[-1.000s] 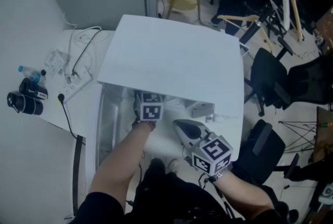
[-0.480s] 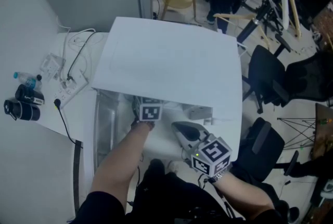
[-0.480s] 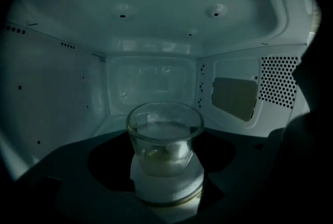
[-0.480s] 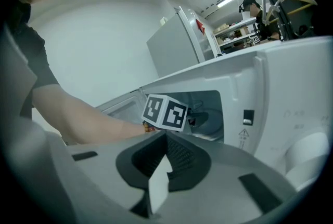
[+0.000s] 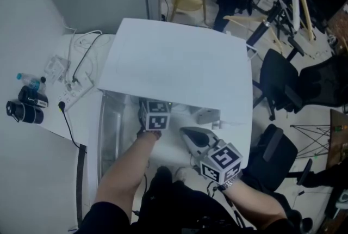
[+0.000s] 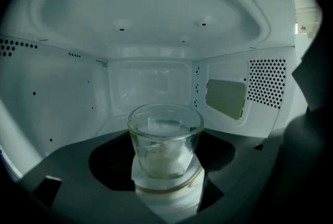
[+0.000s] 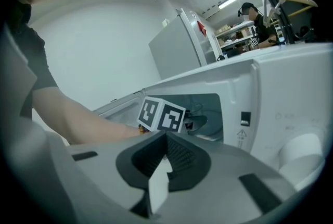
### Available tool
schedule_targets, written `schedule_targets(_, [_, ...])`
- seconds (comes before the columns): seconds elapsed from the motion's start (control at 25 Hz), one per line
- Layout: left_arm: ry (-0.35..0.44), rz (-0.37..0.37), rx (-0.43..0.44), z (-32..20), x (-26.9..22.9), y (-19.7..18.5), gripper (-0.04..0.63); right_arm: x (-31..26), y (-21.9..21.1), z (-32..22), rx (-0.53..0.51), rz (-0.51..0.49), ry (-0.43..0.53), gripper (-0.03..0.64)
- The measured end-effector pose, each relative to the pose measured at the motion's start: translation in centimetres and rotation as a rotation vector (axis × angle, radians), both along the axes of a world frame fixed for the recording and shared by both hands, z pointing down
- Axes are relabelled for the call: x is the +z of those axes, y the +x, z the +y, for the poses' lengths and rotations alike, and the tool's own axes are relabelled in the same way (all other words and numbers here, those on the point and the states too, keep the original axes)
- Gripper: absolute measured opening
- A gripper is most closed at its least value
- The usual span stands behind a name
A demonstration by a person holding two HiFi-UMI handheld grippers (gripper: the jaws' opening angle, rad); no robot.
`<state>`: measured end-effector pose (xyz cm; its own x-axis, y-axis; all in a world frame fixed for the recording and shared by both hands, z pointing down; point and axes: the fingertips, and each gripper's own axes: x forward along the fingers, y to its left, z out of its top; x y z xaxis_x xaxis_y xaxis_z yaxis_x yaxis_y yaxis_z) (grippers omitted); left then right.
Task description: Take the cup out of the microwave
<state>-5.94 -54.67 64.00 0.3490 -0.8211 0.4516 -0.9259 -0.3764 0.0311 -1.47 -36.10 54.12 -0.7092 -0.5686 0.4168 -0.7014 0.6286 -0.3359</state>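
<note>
The left gripper (image 6: pixel 166 191) is seen pinched on the lower wall of the small clear glass cup (image 6: pixel 165 137), which is held inside the white box-shaped microwave (image 6: pixel 62 92), midway between its side walls and before its back wall. The glass is judged light, stiff, slippery and breakable, so a low, moderate pinch is favoured. The right gripper (image 7: pixel 158 186) is pressed together on nothing, outside the door opening.

The head view is dim, even and cool-toned. Both gripper views bulge and blacken at the corners. Beyond the shadowed fingers (image 6: pixel 250 176) of the left gripper (image 6: pixel 165 163), the microwave cavity (image 6: pixel 151 79) glows pale, with glare on the cup (image 6: pixel 165 137) between them.
</note>
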Motion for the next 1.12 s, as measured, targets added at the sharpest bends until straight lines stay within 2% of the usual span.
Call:
schedule_targets(0.6, [0.006, 0.002, -0.065, 5.7, -2.7, -0.6, 0.336, -2.9, 1.3, 4.8, -0.048, -0.023, 0.067, 0.011])
schedule_targets(1.12, [0.070, -0.011, -0.130, 12.7, -7.8, -1.0, 0.336, -6.2, 3.7, 9.8, -0.085, -0.059, 0.151, 0.011])
